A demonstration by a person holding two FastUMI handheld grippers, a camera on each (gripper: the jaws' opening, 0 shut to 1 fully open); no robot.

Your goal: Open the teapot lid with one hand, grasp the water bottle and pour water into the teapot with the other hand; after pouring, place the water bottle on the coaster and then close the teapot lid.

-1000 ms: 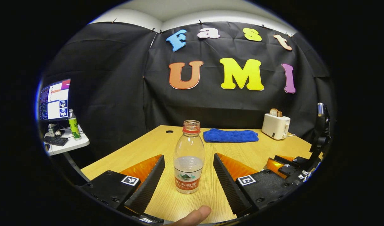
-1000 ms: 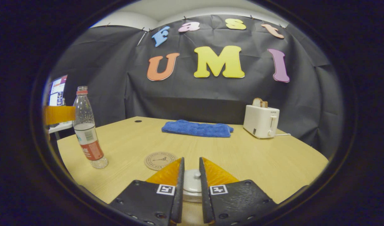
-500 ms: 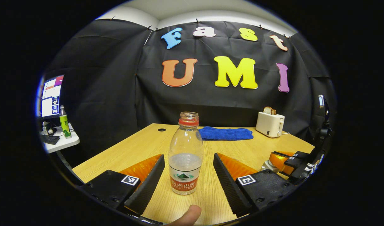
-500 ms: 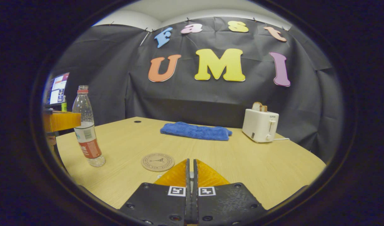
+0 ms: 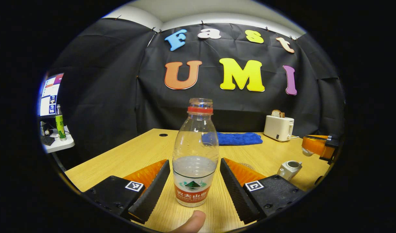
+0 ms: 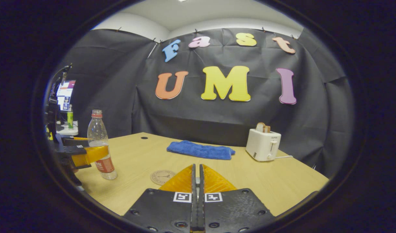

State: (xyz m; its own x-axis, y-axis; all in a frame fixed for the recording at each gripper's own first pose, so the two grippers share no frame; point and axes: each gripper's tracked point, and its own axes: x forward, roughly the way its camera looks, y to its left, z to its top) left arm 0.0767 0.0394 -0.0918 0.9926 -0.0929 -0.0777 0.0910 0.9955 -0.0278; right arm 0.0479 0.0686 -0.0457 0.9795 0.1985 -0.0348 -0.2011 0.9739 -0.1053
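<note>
Water bottle [image 5: 195,155] upright, uncapped, on the table [image 5: 139,155], between the spread fingers of the left gripper [image 5: 195,181], neither finger touching. Teapot [image 5: 290,168] right of it, lid off. Right gripper [image 5: 317,147] above the teapot, fingers pressed together; whether they pinch the lid, cannot tell. Coaster [image 6: 162,177] near table centre.

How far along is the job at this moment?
Done: the teapot stands open, and its lid appears lifted away in the shut right claw. In hand: the left claw is open around the upright water bottle, not yet gripping it. Left: grasp, pour, set the bottle on the coaster, close the lid.
</note>
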